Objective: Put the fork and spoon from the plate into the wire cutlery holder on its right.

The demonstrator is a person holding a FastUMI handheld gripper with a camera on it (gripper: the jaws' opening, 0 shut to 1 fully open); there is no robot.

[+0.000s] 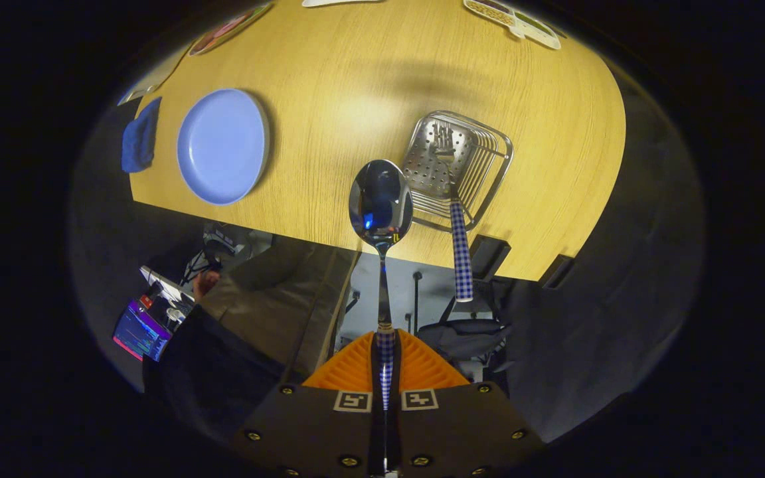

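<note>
Gripper view: jaws pinch the checked handle of a glossy steel spoon (380,202) beside the perforated wire holder (457,167).

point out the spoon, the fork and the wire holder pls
spoon (380,202): gripper view, middle of its bowl; the gripper (386,372) is shut on its handle.
fork (461,252): gripper view, checked handle sticking out of the holder.
wire cutlery holder (494,174): gripper view, its wire side wall.

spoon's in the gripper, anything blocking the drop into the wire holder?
Nothing visible. The gripper is shut on the spoon, held above the table beside the wire holder. The fork already stands inside, leaning over the near rim; open space remains beside it.
</note>
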